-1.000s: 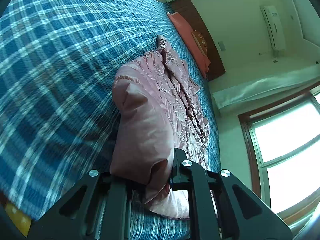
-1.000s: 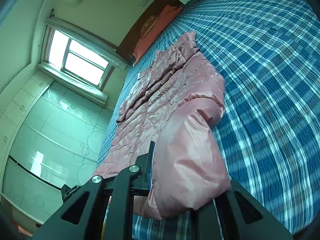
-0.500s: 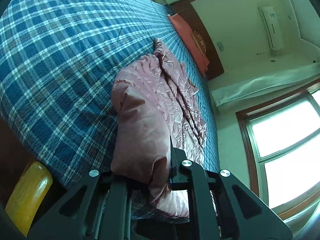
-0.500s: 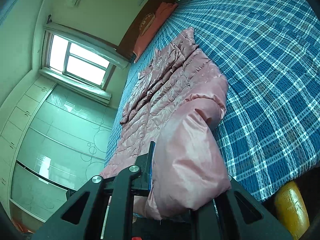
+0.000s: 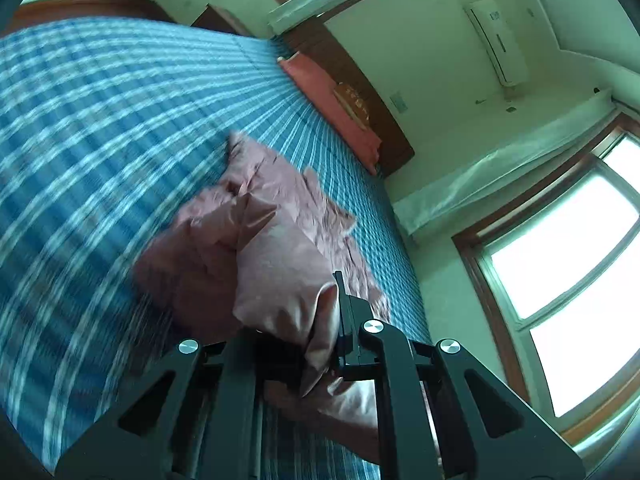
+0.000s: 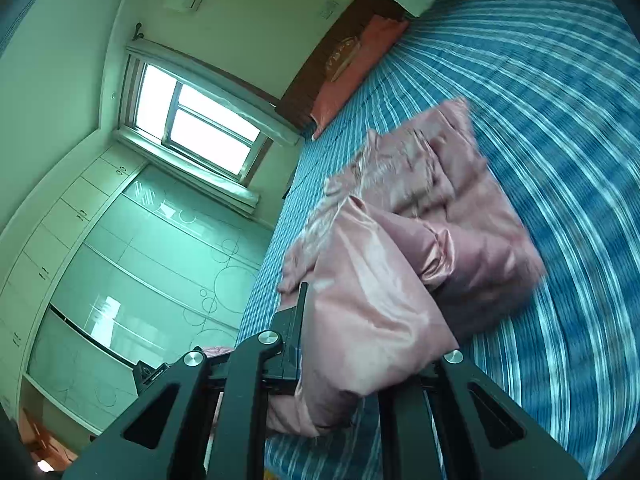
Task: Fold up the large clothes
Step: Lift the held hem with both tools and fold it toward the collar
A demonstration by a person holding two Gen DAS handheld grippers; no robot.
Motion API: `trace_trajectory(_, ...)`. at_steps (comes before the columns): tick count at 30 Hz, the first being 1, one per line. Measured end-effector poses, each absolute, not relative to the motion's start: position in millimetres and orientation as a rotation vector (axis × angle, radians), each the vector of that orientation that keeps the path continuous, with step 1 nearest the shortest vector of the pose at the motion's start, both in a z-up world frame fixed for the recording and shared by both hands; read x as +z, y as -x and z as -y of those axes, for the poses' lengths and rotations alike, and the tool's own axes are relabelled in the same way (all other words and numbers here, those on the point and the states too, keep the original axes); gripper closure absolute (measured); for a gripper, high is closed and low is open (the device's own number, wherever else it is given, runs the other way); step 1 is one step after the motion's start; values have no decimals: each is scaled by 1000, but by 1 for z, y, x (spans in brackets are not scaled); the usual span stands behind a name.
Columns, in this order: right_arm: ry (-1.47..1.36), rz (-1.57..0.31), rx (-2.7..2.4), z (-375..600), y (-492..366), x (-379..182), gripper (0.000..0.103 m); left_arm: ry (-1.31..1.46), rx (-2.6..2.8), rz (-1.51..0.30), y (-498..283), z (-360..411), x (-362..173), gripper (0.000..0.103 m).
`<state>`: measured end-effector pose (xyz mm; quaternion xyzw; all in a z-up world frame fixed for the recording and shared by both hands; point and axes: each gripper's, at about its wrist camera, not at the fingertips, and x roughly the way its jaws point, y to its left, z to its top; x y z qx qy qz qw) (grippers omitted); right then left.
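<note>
Both tongs, left tongs (image 5: pixel 320 344) and right tongs (image 6: pixel 360 344), grip the pink puffer jacket's (image 6: pixel 420 208) hem, mid-fold over the bed (image 6: pixel 560 100); next, lay it onto the collar end.

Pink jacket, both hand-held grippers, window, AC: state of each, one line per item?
pink jacket: near end lifted off the bed, doubled toward the far half, which lies on the bed; blurred.
left hand-held gripper: shut on the jacket's near edge.
right hand-held gripper: shut on the jacket's near edge.
blue plaid bed cover: spread flat.
window: shut, as far as visible.
air conditioner: on or off, cannot tell.
</note>
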<state>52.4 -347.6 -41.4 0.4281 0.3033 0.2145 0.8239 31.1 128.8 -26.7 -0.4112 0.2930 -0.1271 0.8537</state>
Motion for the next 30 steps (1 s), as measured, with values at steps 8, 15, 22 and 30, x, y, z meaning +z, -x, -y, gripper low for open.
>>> trace_trajectory(8,-978,-639,436,359,-156,-43,91,821,-207,-636,-148,-120,-31,92)
trace_trajectory(15,-969,-686,333,365,-252,-58,91,733,-107,-693,-266,-108,-47,92)
trace_trajectory(22,-941,-766,254,369,-327,-89,91,654,-50,-754,-349,-100,-79,92)
trace_trajectory(30,-877,-793,201,364,-362,-108,89,515,-33,-790,-396,-81,-96,89)
